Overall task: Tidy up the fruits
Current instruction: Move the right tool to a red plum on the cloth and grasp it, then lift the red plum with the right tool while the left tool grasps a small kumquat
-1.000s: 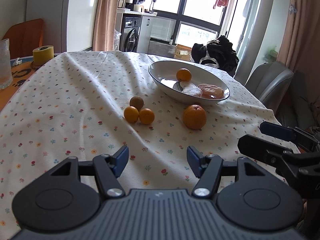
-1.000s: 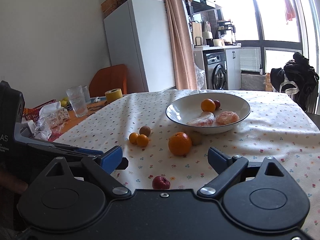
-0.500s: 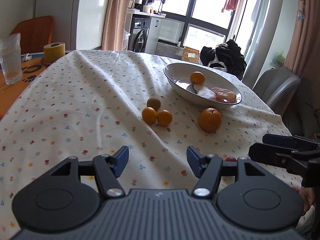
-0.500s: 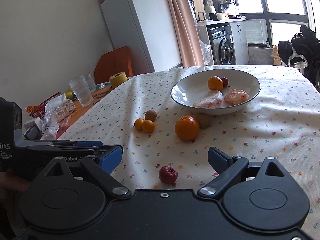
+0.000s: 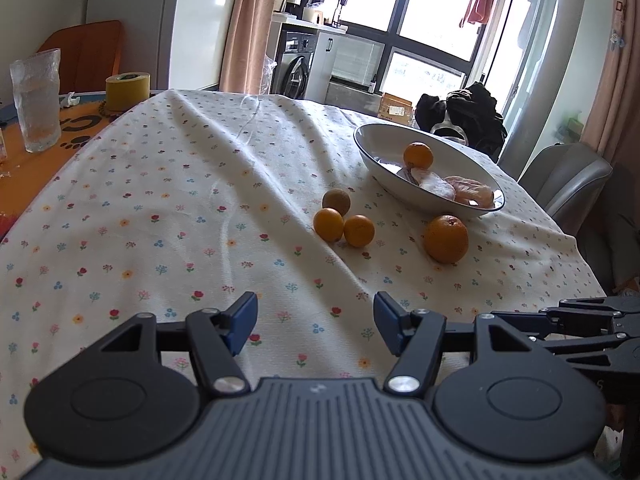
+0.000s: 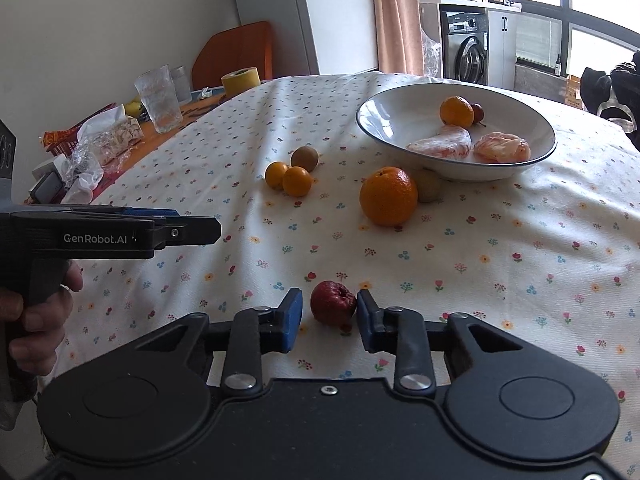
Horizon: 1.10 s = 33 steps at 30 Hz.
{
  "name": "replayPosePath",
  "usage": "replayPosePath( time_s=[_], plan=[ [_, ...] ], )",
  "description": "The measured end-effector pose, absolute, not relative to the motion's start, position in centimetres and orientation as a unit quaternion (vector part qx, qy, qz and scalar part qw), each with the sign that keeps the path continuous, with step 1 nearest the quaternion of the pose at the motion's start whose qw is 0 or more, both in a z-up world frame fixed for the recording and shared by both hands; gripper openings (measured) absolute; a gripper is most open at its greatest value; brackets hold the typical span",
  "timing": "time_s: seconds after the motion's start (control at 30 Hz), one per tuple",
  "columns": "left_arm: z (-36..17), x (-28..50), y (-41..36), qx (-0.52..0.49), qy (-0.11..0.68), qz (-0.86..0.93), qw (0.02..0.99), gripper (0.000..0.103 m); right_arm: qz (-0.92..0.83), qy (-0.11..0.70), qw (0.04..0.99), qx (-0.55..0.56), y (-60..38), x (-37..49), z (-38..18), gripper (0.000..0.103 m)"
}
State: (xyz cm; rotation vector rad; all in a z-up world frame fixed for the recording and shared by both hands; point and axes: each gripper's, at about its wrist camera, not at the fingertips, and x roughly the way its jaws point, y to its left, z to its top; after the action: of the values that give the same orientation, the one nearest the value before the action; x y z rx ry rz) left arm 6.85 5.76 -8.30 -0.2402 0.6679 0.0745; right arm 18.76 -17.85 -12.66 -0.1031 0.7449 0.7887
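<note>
I set my right tool [image 6: 328,316] half-closed around the small red fruit [image 6: 333,303], not yet gripping, bound for the bowl [image 6: 400,136], while my left tool [image 5: 316,326] hung wide and empty.

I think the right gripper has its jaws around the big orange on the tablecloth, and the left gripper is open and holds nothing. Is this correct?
Not quite. In the right wrist view the right gripper has its jaws around the small red fruit, not yet shut on it. The big orange lies farther off, near the bowl. The left gripper is open and holds nothing, as you said.
</note>
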Motion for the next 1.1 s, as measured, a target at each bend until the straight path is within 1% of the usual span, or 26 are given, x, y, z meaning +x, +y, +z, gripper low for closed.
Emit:
replayPosePath(
  time_s=[0.03,0.07,0.57,0.7,0.77,0.87,0.93,1.1],
  plan=[
    [-8.3,6.8,5.8,-0.118,0.327,0.037,0.937,0.062,0.375,0.354,0.855,-0.05,-17.9,18.8,-12.6,0.029],
    [-8.3,6.8,5.8,-0.118,0.327,0.037,0.937,0.062,0.376,0.352,0.855,-0.054,-17.8,18.8,-12.7,0.023],
    [-7.5,9.1,5.4,-0.108,0.314,0.034,0.943,0.061,0.377,0.324,0.867,-0.038,-18.9,20.1,-11.6,0.022],
    [-7.5,10.3,5.3,-0.104,0.308,0.036,0.945,0.057,0.371,0.319,0.872,-0.034,-19.2,20.7,-11.5,0.022],
    [-7.6,10.9,5.2,-0.101,0.308,0.035,0.945,0.049,0.368,0.317,0.874,-0.027,-19.4,21.1,-11.4,0.022],
    [-7.9,11.8,5.2,-0.099,0.313,0.038,0.944,0.04,0.364,0.313,0.877,-0.024,-19.7,21.5,-11.3,0.022],
    [-8.1,12.2,5.2,-0.094,0.317,0.041,0.943,0.037,0.362,0.311,0.879,-0.023,-19.8,21.8,-11.2,0.022],
    [-8.5,13.3,5.3,-0.091,0.32,0.044,0.942,0.037,0.356,0.307,0.883,-0.02,-20.2,22.5,-11.0,0.022]
  ],
)
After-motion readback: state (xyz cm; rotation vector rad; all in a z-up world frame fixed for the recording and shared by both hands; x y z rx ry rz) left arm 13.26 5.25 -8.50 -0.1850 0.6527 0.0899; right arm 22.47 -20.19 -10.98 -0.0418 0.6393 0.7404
